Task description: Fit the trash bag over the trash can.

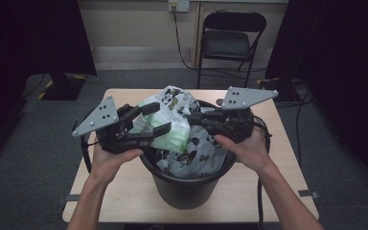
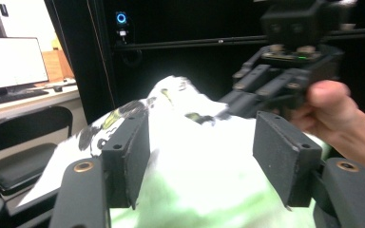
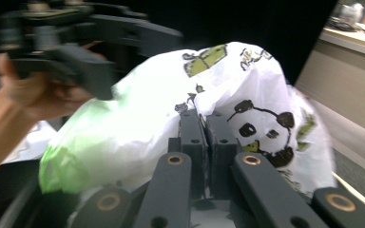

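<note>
A black waste bin (image 1: 191, 184) stands on a small wooden table (image 1: 120, 191). A white bag (image 1: 175, 103) printed with pandas and tinted green bulges out of its top. My left gripper (image 1: 161, 118) is open, its jaws standing on either side of the bag's raised bulge (image 2: 195, 137), and the pads (image 2: 135, 152) are apart from it. My right gripper (image 1: 192, 120) comes in from the right, shut on a fold of the bag (image 3: 247, 80) at its tips (image 3: 207, 119). Each gripper view also shows the other gripper, my right gripper (image 2: 237, 95) and my left gripper (image 3: 95, 66).
A black folding chair (image 1: 230, 38) stands behind the table, with cables (image 1: 297, 120) trailing on the carpet at the right. A desk with a monitor (image 2: 12, 61) and a second chair (image 2: 24, 142) lie off to one side. Dark curtains flank the room.
</note>
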A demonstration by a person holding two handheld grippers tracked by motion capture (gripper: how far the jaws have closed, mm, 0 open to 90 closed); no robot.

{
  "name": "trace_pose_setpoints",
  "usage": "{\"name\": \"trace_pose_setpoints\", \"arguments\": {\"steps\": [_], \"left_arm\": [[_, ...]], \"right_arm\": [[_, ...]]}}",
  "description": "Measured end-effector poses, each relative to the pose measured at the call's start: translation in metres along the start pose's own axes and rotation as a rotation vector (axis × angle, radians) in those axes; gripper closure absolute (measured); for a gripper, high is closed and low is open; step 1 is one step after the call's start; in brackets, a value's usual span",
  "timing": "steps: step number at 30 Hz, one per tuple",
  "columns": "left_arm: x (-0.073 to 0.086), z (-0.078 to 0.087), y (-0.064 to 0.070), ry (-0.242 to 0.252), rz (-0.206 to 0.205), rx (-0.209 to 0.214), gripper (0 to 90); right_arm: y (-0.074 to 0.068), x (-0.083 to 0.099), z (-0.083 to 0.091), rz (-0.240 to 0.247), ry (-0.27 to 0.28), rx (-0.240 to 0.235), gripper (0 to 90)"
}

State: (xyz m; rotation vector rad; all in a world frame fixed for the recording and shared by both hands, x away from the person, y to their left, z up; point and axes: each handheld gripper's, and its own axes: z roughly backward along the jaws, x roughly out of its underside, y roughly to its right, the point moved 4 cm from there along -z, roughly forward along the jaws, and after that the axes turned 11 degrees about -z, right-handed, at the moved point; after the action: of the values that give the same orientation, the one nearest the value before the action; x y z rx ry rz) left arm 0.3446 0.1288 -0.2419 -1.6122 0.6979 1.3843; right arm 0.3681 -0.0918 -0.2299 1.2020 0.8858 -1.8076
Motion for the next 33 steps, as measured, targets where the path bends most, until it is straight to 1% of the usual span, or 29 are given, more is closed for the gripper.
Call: {"name": "trace_pose_setpoints", "arguments": {"steps": [2,3,4,5,6,7,8,10,11,13,15,16,17,18,19,21,23,24,26,27,29,30,31,32,33], "left_arm": [[-0.001,0.003,0.0,0.011,-0.005,-0.004,36.3],[0.0,0.004,0.0,0.011,-0.009,-0.01,37.1],[0.0,0.006,0.0,0.013,-0.013,-0.009,38.5],[0.0,0.007,0.001,0.02,-0.016,0.002,46.8],[0.001,0.008,0.002,0.023,-0.016,0.01,50.0],[0.002,0.009,0.003,0.018,-0.018,0.035,52.5],[0.003,0.008,0.005,0.018,-0.017,0.066,60.4],[0.004,0.006,0.008,0.007,-0.019,0.086,61.0],[0.005,0.004,0.009,-0.001,-0.025,0.095,61.0],[0.006,0.0,0.01,-0.02,-0.026,0.11,57.8],[0.007,-0.006,0.012,-0.047,-0.014,0.125,50.9],[0.008,-0.01,0.013,-0.064,-0.017,0.148,50.0],[0.008,-0.012,0.014,-0.072,-0.022,0.157,48.3],[0.008,-0.016,0.016,-0.083,-0.015,0.165,46.4],[0.008,-0.019,0.017,-0.085,-0.017,0.177,43.6],[0.008,-0.023,0.02,-0.091,-0.031,0.17,40.9],[0.006,-0.024,0.022,-0.082,-0.036,0.17,36.9],[0.005,-0.025,0.023,-0.079,-0.043,0.172,36.6],[0.004,-0.027,0.025,-0.081,-0.061,0.173,34.3],[0.003,-0.028,0.024,-0.086,-0.06,0.173,34.6],[0.002,-0.028,0.025,-0.095,-0.057,0.183,35.7],[0.001,-0.029,0.027,-0.103,-0.063,0.175,36.1],[0.0,-0.029,0.027,-0.114,-0.072,0.165,41.3],[-0.001,-0.028,0.026,-0.122,-0.07,0.147,50.6],[-0.001,-0.026,0.024,-0.114,-0.059,0.13,61.3]], "right_arm": [[0.007,0.0,0.0,-0.025,0.006,0.022,88.3],[0.012,0.0,0.0,-0.04,0.007,0.04,88.4],[0.014,0.0,0.001,-0.048,0.011,0.047,88.4],[0.018,0.0,0.002,-0.058,0.017,0.061,88.4],[0.02,-0.001,0.002,-0.065,0.022,0.071,88.4],[0.023,-0.001,0.004,-0.077,0.03,0.076,88.4],[0.025,-0.002,0.006,-0.087,0.038,0.079,88.4],[0.027,-0.002,0.007,-0.092,0.047,0.084,88.4],[0.029,-0.003,0.008,-0.1,0.053,0.094,88.4],[0.029,-0.003,0.009,-0.106,0.052,0.085,88.3],[0.027,-0.003,0.008,-0.106,0.054,0.067,88.3],[0.026,-0.003,0.008,-0.104,0.054,0.061,88.3],[0.024,-0.003,0.008,-0.102,0.055,0.061,88.4],[0.023,-0.003,0.008,-0.102,0.055,0.054,88.3],[0.021,-0.003,0.008,-0.102,0.057,0.038,88.3],[0.017,-0.003,0.007,-0.088,0.053,0.028,88.3],[0.013,-0.002,0.005,-0.069,0.037,0.028,88.3],[0.011,-0.001,0.004,-0.06,0.029,0.026,88.2],[0.007,0.0,0.001,-0.044,0.009,0.006,88.1],[0.004,0.001,-0.001,-0.031,-0.002,0.001,88.1],[-0.001,0.002,-0.004,-0.009,-0.015,-0.023,87.9],[-0.002,0.003,-0.005,0.006,-0.022,-0.024,87.9],[-0.004,0.004,-0.007,0.014,-0.029,-0.032,87.6],[-0.004,0.004,-0.007,0.022,-0.034,-0.04,86.9],[-0.004,0.004,-0.007,0.03,-0.036,-0.047,85.1]]}}
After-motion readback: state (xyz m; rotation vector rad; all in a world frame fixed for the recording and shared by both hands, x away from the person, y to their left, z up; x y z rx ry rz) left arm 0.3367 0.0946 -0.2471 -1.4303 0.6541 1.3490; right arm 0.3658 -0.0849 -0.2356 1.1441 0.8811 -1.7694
